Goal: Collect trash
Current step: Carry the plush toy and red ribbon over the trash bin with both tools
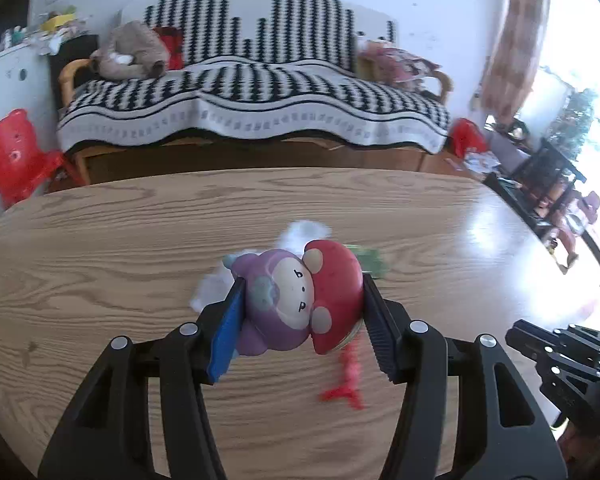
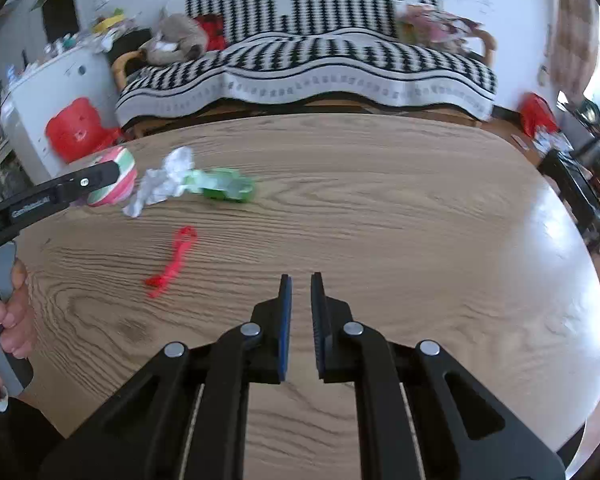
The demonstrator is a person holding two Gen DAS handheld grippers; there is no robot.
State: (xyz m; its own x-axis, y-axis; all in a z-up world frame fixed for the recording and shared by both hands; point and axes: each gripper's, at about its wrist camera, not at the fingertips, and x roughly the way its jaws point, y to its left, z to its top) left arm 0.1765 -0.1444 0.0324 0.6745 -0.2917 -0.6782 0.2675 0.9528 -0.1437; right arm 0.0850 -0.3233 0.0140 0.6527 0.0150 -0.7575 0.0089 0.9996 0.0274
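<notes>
The left gripper (image 1: 302, 308) was clamped on a toy figure (image 1: 295, 300), purple body and red mushroom cap, one pad pressed on each side, and the toy was held clear above the wooden table (image 1: 99, 248). From the right wrist view its striped underside (image 2: 117, 178) peeked out past the left finger. The right gripper (image 2: 300, 292) was empty, its fingers drawn together with only a thin slit between the pads, hanging over bare wood.

Out from there, the trash lay on the table: a red twist of string (image 2: 171, 262) nearest the grippers, then a crumpled white paper (image 2: 161, 184) touching a green wrapper (image 2: 225, 188) just beside it, both blurred. In the left view the paper (image 1: 306, 232) and wrapper (image 1: 370, 262) showed behind the toy, the string (image 1: 348, 376) below it.

A hand (image 2: 7, 320) gripped the left tool's grey handle at the frame edge. Beyond the table stood a sofa under a black-and-white throw (image 1: 251, 92), with a red plastic chair (image 1: 13, 156) at its left.
</notes>
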